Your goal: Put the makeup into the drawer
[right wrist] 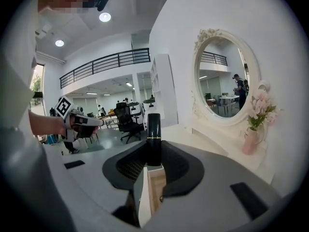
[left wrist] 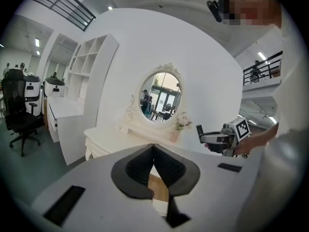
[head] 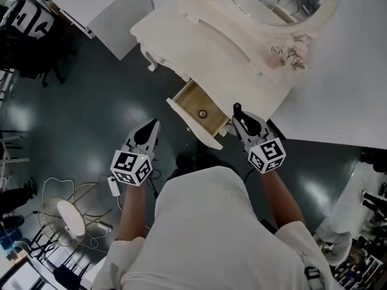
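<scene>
A cream dressing table [head: 217, 47] has one drawer [head: 195, 104] pulled open, with a small round item [head: 202, 114] on its wooden bottom. My right gripper [head: 238, 117] hovers just right of the drawer, shut on a black makeup tube [head: 236, 108] with a gold band. In the right gripper view the tube [right wrist: 153, 139] stands upright between the pads, above the drawer [right wrist: 155, 190]. My left gripper [head: 153, 125] hangs left of the drawer front over the floor. Its jaws [left wrist: 153, 147] meet at the tips with nothing between them.
An oval mirror [head: 272, 2] and a pink flower vase [head: 289, 54] stand on the table top. A fan [head: 69, 216] and cables lie on the dark floor at lower left. A black office chair [left wrist: 19, 115] and white shelving [left wrist: 82, 81] stand further left.
</scene>
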`<state>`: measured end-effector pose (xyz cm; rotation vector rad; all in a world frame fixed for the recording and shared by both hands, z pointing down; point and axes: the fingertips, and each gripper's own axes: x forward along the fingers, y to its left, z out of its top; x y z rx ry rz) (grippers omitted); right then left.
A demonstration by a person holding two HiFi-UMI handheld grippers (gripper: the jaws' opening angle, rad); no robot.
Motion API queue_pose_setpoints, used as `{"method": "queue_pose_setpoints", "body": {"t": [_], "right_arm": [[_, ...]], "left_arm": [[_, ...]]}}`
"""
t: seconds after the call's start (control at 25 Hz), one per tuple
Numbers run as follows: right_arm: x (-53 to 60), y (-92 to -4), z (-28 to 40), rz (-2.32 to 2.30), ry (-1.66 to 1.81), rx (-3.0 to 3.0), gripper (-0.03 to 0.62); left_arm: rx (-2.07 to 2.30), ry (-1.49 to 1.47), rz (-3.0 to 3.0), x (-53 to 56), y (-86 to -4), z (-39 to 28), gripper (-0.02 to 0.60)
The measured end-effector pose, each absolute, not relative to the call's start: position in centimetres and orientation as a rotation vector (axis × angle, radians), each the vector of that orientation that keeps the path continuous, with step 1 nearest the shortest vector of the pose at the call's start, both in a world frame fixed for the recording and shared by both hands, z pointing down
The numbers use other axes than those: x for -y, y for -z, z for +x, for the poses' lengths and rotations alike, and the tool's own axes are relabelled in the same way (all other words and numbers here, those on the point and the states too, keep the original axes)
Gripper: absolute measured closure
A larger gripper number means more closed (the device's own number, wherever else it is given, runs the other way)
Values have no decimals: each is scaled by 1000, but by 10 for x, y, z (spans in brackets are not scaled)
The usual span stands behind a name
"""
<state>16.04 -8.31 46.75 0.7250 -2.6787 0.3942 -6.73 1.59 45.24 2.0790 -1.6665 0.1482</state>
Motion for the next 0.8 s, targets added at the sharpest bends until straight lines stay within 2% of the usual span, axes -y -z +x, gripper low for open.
{"method": "queue_pose_setpoints", "body": {"t": [0.8], "right_arm": [[105,-558,108,378,-540,2476,490]], "left_arm": [[1628,-210,1898,27,-507,-60,565]]}}
